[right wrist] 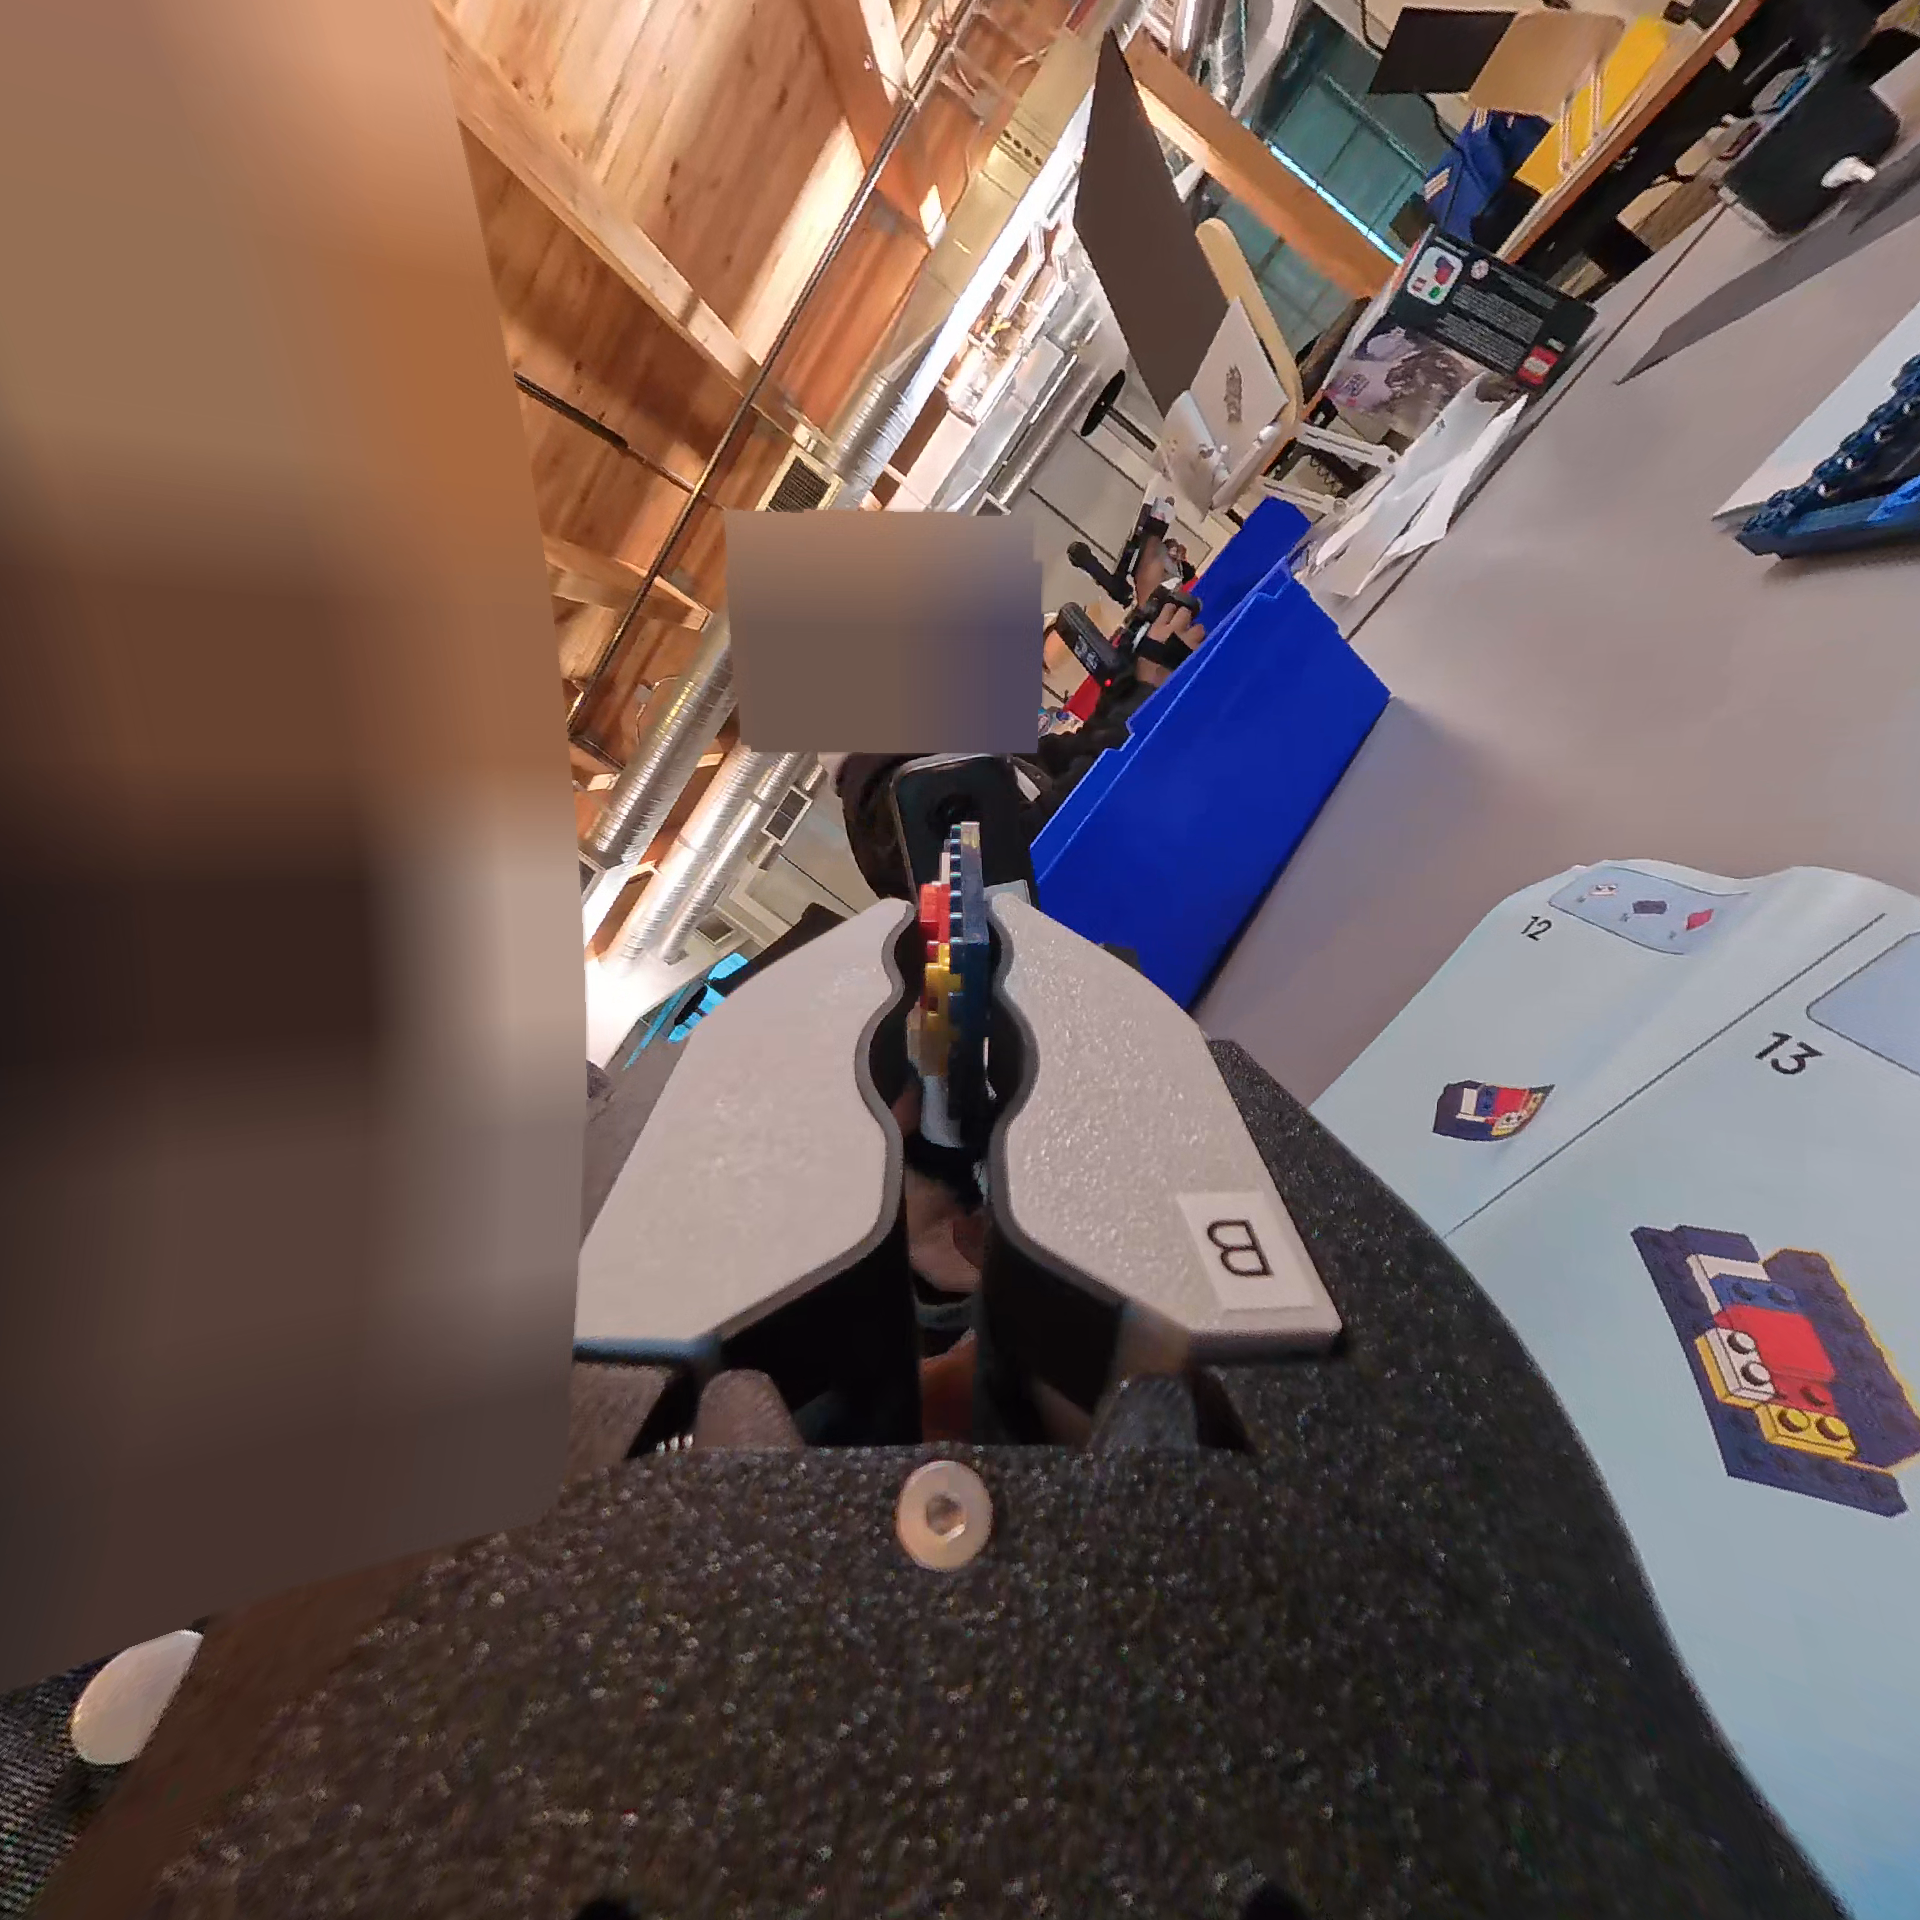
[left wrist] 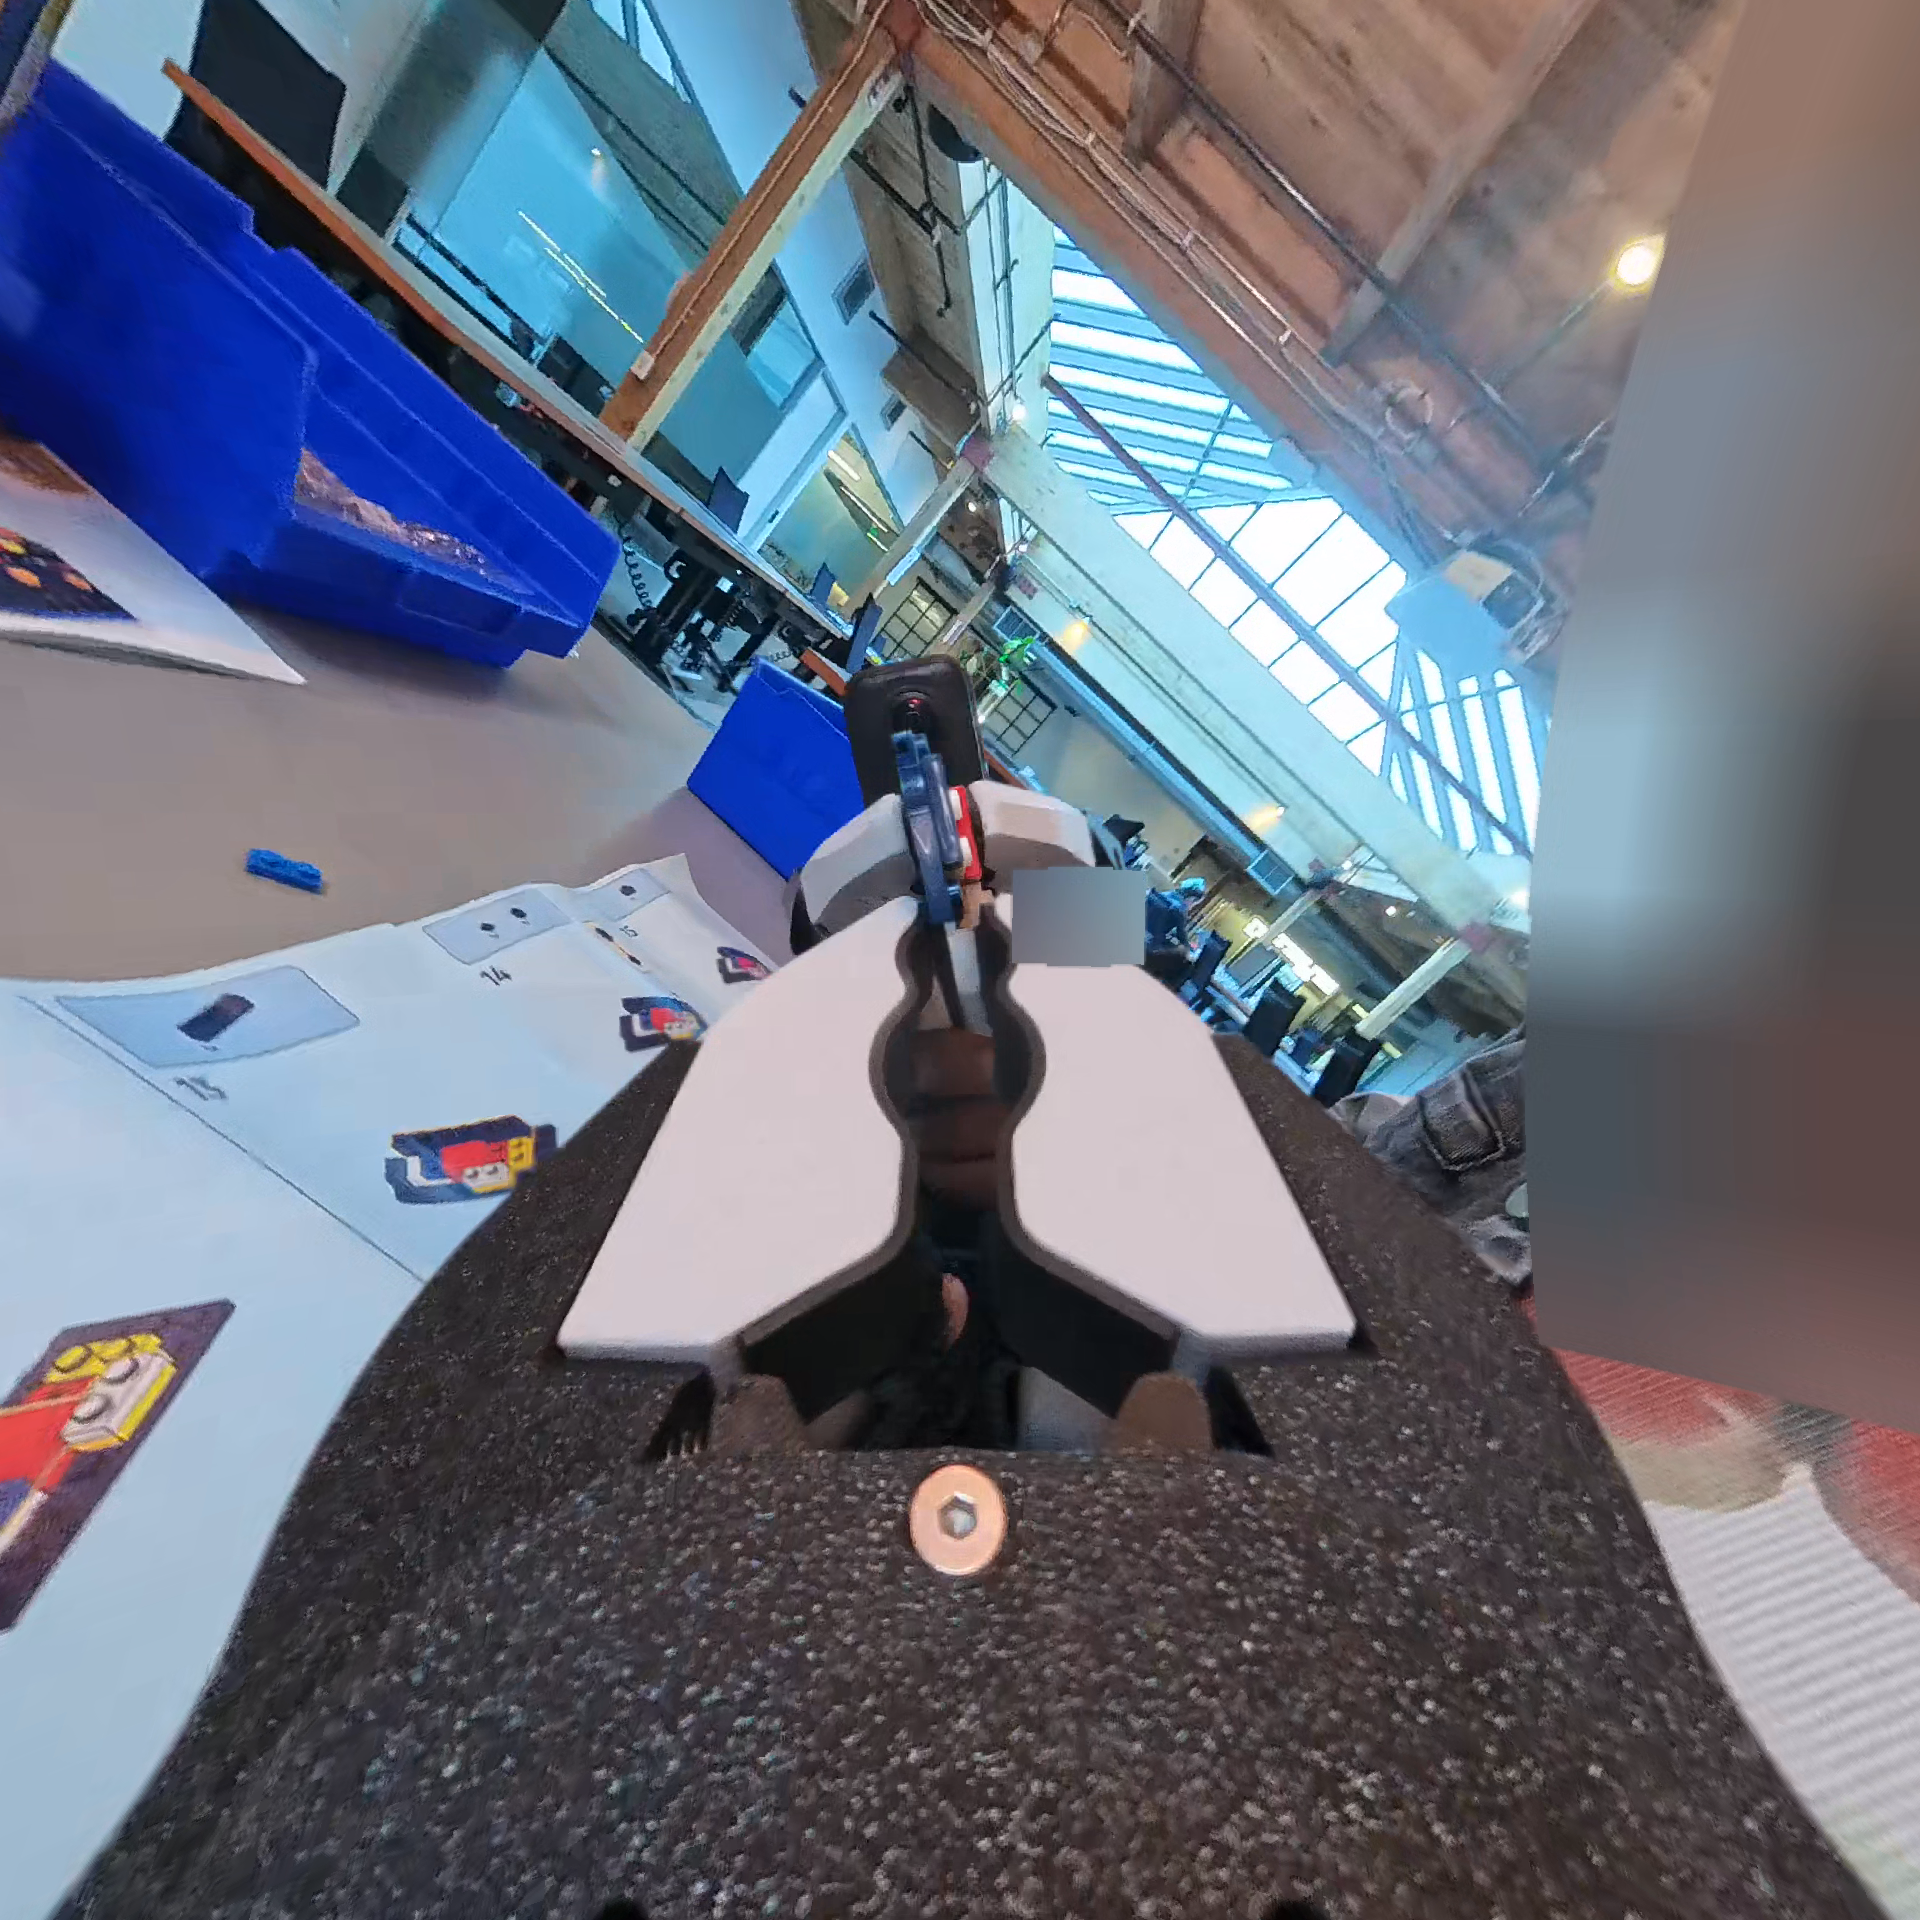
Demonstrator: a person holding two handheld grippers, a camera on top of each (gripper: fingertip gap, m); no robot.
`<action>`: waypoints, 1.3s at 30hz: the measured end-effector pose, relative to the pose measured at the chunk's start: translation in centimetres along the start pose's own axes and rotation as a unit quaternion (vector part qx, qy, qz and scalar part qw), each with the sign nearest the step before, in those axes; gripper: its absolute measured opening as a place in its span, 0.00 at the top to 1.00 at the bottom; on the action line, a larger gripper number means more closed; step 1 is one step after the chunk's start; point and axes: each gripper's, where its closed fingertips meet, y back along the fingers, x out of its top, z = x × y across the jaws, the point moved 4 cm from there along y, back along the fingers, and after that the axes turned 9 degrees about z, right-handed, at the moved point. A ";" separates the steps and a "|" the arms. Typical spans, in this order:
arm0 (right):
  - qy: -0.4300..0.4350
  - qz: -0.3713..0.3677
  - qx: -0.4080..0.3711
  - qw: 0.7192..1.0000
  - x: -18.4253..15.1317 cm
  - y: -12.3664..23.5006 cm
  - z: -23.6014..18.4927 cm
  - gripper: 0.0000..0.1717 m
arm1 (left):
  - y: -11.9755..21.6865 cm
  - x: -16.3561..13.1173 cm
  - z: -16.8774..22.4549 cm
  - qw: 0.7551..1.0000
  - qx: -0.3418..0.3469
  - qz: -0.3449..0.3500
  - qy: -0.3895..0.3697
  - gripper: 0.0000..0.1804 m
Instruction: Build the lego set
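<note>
A small brick assembly, a dark blue plate with red, white and yellow bricks on one face, is held edge-on in the air between the two grippers, which face each other. My left gripper is shut on its near edge. The right gripper's grey fingers clamp it from the far side. In the right wrist view my right gripper is shut on the same assembly, with the plate against one pad and the coloured bricks against the other. The left gripper's black camera shows just behind it, its fingers mostly hidden.
An open instruction booklet lies on the grey table and also shows in the right wrist view. Blue bins stand behind it. A loose blue brick lies on the table, and a blue plate build lies at far right. Both grippers' tips are close together, under 4 cm apart.
</note>
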 end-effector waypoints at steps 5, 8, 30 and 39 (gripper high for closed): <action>0.007 -0.036 -0.024 0.999 -0.5 0.1 0.5 0.94 | 0.6 -0.5 -0.5 0.996 0.022 0.007 0.090 0.98; 0.023 -0.077 -0.035 0.996 -0.8 0.1 0.8 0.86 | 1.0 -0.7 -0.7 0.985 0.029 0.011 0.170 0.98; 0.400 -0.472 -0.340 0.708 7.4 5.1 15.1 0.96 | 4.5 -2.3 -2.3 0.948 0.113 -0.002 0.298 0.98; 0.485 -0.499 0.092 0.712 5.1 0.9 4.0 0.96 | 4.3 -3.2 -1.7 0.924 0.066 -0.073 0.370 0.98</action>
